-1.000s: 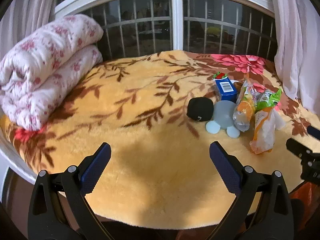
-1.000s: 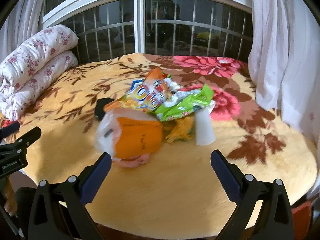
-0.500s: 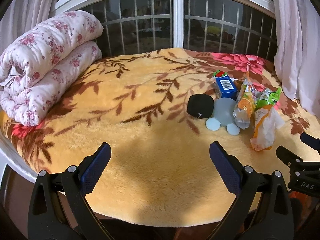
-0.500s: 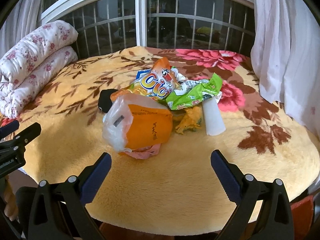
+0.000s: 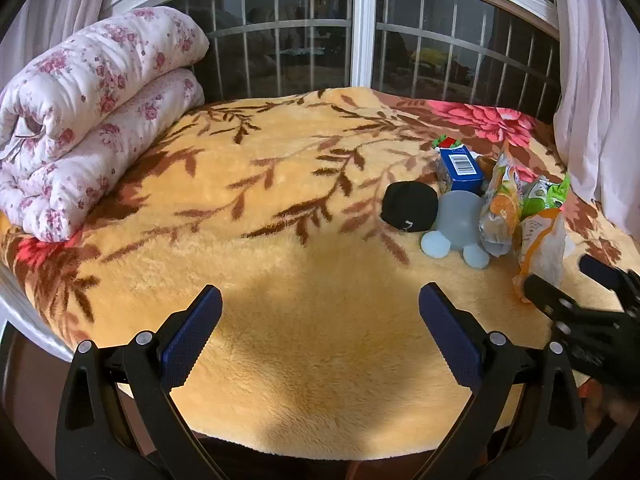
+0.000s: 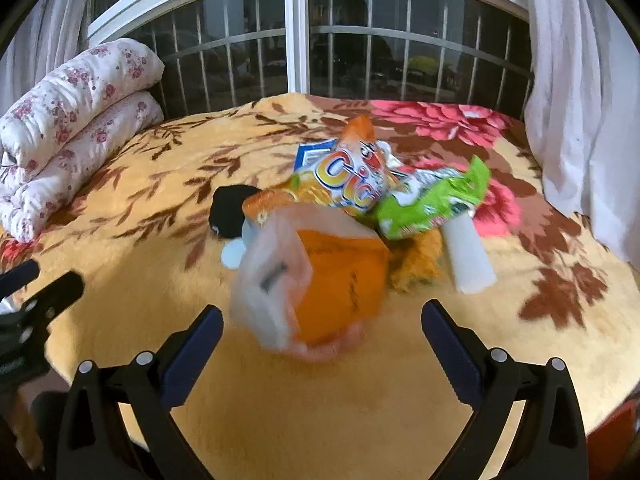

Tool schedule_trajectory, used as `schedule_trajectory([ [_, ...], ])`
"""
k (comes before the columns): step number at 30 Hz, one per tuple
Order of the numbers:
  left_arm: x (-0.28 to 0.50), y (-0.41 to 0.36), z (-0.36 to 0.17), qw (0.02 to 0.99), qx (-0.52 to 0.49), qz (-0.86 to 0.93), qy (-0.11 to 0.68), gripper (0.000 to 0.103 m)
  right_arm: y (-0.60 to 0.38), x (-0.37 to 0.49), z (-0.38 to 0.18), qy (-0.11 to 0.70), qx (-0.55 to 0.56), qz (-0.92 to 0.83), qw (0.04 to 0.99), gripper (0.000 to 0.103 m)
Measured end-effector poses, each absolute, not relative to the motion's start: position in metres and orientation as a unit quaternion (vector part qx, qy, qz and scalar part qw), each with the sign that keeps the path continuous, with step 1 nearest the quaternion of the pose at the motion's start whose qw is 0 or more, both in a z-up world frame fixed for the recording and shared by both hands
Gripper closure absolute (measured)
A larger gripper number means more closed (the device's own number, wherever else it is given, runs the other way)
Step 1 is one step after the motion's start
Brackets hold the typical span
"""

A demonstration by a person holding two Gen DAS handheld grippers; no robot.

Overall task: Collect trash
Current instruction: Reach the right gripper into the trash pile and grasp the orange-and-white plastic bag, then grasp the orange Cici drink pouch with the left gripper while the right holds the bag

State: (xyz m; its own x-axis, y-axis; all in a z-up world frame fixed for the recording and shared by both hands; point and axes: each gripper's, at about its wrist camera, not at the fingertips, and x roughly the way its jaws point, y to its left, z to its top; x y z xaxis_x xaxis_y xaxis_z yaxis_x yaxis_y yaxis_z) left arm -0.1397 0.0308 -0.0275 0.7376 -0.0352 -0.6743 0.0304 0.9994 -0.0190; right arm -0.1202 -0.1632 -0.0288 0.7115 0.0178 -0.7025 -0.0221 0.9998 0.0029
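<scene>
A pile of trash lies on the yellow floral blanket (image 5: 280, 240). Closest to my right gripper (image 6: 320, 332) is an orange-and-white plastic bag (image 6: 320, 280), blurred, just ahead of the open fingers and touching neither. Behind it lie an orange snack bag (image 6: 352, 176), a green wrapper (image 6: 436, 200), a white tube (image 6: 468, 256) and a black lump (image 6: 228, 212). My left gripper (image 5: 320, 320) is open over bare blanket, left of the pile. From there I see a blue carton (image 5: 460, 168), the black lump (image 5: 408, 204), a grey plastic piece (image 5: 460, 224) and the orange-and-white bag (image 5: 544, 240).
A rolled pink-flowered quilt (image 5: 88, 120) lies at the blanket's far left. A barred window (image 5: 360, 32) closes the back, and white curtains (image 6: 580, 100) hang at the right. The blanket's front edge drops off just below both grippers.
My right gripper has closed in on the orange-and-white bag, which now looks larger and blurred. The left gripper has edged forward; the right gripper shows further into its view.
</scene>
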Motion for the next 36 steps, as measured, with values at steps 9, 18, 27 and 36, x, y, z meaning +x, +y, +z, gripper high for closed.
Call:
schedule_trajectory([
  [9, -0.137, 0.031, -0.036, 0.929, -0.002, -0.026, 0.369, 0.007, -0.181, -0.095, -0.049, 0.391, 0.06, 0.022, 0.918, 0.067],
  [18, -0.145, 0.017, -0.039, 0.928, 0.01, -0.058, 0.367, 0.007, -0.207, -0.152, -0.013, 0.335, 0.14, 0.11, 0.925, 0.08],
  [27, -0.125, -0.054, -0.024, 0.917, 0.059, -0.178, 0.352, 0.007, -0.241, -0.212, 0.004, 0.29, 0.111, 0.062, 0.948, 0.079],
  [36, -0.059, -0.131, -0.033, 0.899, 0.1, -0.214, 0.368, 0.007, -0.277, -0.217, 0.003, 0.287, 0.115, 0.034, 0.95, 0.077],
])
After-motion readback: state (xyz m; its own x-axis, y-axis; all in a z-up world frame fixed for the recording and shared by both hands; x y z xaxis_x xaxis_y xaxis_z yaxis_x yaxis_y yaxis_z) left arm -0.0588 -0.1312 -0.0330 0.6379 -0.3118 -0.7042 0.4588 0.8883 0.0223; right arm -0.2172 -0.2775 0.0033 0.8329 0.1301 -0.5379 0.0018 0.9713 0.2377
